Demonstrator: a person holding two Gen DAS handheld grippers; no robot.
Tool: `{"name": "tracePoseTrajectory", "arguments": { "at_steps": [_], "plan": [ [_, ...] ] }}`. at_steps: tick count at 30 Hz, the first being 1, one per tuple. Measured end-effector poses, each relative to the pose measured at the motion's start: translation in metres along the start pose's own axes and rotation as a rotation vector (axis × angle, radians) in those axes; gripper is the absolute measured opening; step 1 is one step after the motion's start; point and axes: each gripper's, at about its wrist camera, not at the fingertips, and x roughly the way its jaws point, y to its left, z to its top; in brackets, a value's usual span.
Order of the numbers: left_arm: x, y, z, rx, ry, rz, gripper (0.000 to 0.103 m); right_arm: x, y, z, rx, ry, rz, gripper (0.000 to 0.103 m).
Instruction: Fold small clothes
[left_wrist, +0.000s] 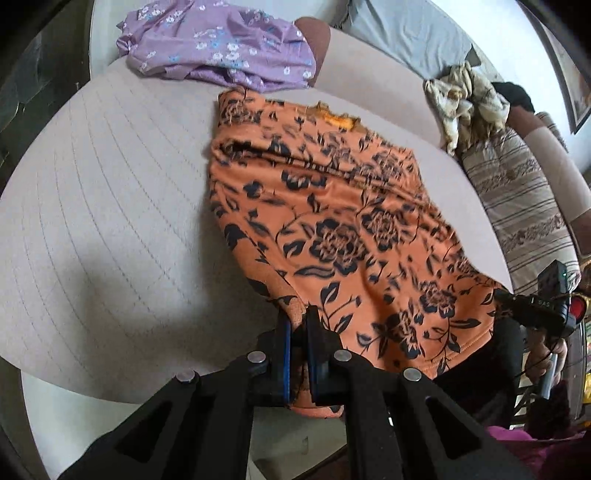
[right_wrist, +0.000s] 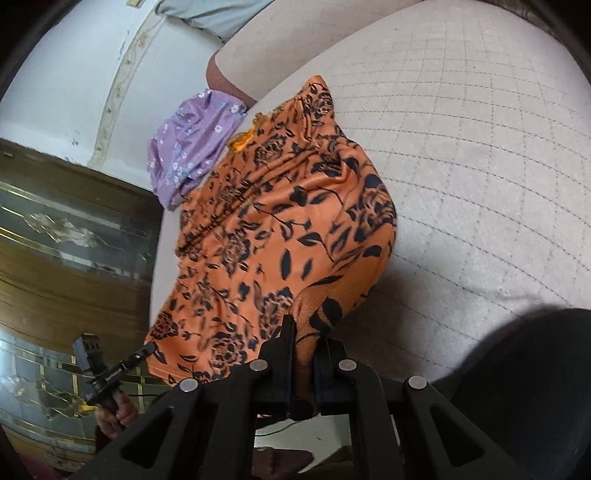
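An orange garment with a dark flower print (left_wrist: 332, 229) lies on a beige quilted surface (left_wrist: 110, 184), its near edge lifted. My left gripper (left_wrist: 299, 319) is shut on the garment's near left corner, with cloth bunched between the blue pads. In the right wrist view the same garment (right_wrist: 280, 221) runs away from my right gripper (right_wrist: 306, 336), which is shut on the other near corner. Each gripper also shows in the other's view, side-on at the hem: the right gripper (left_wrist: 502, 295) and the left gripper (right_wrist: 147, 349), each held by a hand.
A crumpled purple flowered garment (left_wrist: 218, 48) lies just beyond the orange one's far end. A cream crumpled cloth (left_wrist: 465, 99) and a striped cushion (left_wrist: 524, 206) sit at the right. A wooden cabinet with glass panels (right_wrist: 74, 240) stands beside the quilted surface (right_wrist: 480, 147).
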Motion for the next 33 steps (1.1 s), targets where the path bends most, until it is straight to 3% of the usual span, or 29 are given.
{"name": "tracePoseTrajectory", "arguments": {
  "at_steps": [11,19,25,30,32,33],
  "plan": [
    [-0.016,0.012,0.075,0.002,-0.073,-0.004,0.007,-0.014,0.026,0.066,-0.015,-0.096,0.096,0.008],
    [0.015,0.043,0.178,-0.056,-0.112,0.016,0.007,0.005,0.039,0.182,0.024,-0.196,0.131,0.008],
    [0.079,0.069,0.251,-0.124,-0.111,0.058,0.008,0.074,0.026,0.267,0.132,-0.218,0.115,0.008],
    [0.150,0.093,0.275,-0.222,-0.055,0.094,0.012,0.144,-0.005,0.294,0.204,-0.190,0.023,0.019],
    [0.164,0.106,0.275,-0.282,-0.058,0.080,0.012,0.157,-0.029,0.294,0.276,-0.181,-0.027,0.043],
    [0.164,0.115,0.273,-0.335,-0.079,0.044,0.012,0.157,-0.039,0.296,0.306,-0.182,-0.023,0.050]
  ]
}}
